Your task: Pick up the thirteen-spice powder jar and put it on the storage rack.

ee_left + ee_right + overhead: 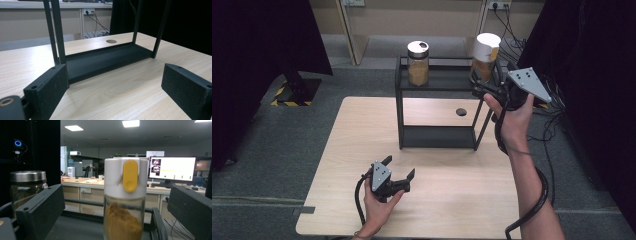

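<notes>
White-capped jar — between open right gripper jaws.

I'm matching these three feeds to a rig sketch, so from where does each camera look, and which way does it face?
High view: above the person's side, facing forward and down on the table; both forearms, left gripper and right gripper show.
Left gripper view: low over the table, facing the black rack; its own jaws stand apart.
Right gripper view: at the rack's top shelf, facing the white-capped jar; its open jaws flank it, untouched.
Shared: the high and right gripper views both show the metal-lidded jar.
</notes>
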